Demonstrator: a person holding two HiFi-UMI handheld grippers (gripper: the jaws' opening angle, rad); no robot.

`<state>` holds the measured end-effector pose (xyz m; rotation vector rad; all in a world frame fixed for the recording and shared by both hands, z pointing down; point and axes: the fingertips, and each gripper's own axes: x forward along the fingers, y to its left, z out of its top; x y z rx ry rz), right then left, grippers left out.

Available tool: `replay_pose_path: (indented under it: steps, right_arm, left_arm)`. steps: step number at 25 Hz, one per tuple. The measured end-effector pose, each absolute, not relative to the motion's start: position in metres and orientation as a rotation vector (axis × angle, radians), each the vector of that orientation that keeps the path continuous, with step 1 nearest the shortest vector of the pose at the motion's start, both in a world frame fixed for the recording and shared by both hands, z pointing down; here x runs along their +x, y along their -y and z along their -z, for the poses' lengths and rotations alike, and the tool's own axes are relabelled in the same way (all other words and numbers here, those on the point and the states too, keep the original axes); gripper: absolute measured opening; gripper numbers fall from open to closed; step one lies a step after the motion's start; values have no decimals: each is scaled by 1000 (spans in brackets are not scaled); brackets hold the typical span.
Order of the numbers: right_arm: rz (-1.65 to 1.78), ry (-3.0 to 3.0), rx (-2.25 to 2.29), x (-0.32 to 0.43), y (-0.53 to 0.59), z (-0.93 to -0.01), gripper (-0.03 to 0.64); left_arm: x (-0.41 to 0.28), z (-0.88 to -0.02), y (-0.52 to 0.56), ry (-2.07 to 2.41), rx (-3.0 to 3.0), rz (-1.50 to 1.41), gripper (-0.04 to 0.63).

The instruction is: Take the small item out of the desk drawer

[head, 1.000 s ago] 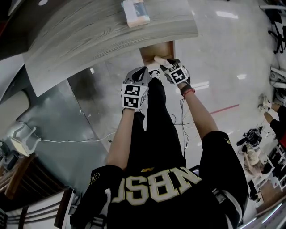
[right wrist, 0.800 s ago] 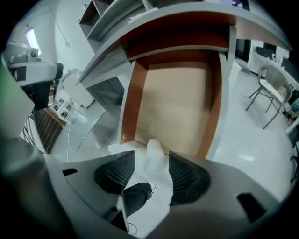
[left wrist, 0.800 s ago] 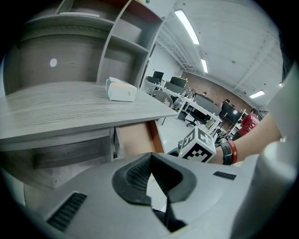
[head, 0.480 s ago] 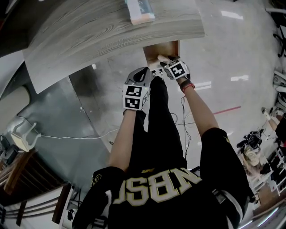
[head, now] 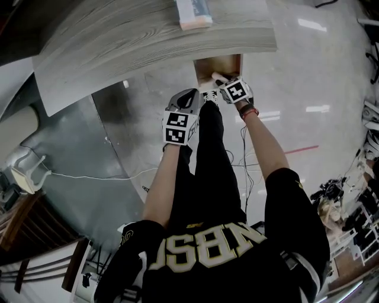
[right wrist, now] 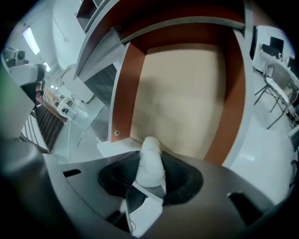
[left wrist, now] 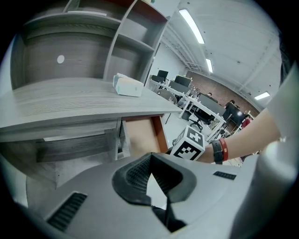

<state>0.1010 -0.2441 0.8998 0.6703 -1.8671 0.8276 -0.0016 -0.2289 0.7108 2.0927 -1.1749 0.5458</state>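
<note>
The desk drawer (head: 228, 63) stands pulled out under the grey wood-grain desk top (head: 136, 35); its pale bottom (right wrist: 182, 98) lies bare between red-brown walls. My right gripper (head: 221, 81) hangs over the drawer's front, jaws closing on a small white, rounded item (right wrist: 150, 161) that sticks up between the pads. In the head view this item (head: 217, 77) pokes out over the drawer. My left gripper (head: 190, 96) hangs lower, in front of the desk, jaws together with nothing between them (left wrist: 152, 179). From it I see the drawer (left wrist: 140, 137) and the right gripper's marker cube (left wrist: 190, 142).
A white and pale blue box (head: 194, 12) lies on the desk top near its edge, above the drawer. Grey shelves (left wrist: 117, 42) rise behind the desk. The floor is glossy, with a white cable (head: 89, 176) at left. Chairs and desks stand far off.
The head camera has shifted slightly, so desk and drawer sit more to the right. The right gripper stays at the drawer front with the white item; the left gripper has hardly moved.
</note>
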Motion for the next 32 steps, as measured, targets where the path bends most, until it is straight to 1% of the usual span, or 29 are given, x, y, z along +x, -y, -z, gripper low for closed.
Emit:
replay_pose_path:
  steps: [17, 29, 32]
  right_arm:
    - [-828, 1893, 810, 112, 247, -858, 147]
    - [-863, 1960, 913, 107, 233, -810, 147]
    - [-828, 1976, 952, 106, 234, -794, 147]
  left_arm:
    - [-9, -692, 224, 1191, 2105, -511, 6]
    - [-10, -651, 225, 1211, 2167, -423, 6]
    - [-17, -641, 227, 1226, 2181, -401, 6]
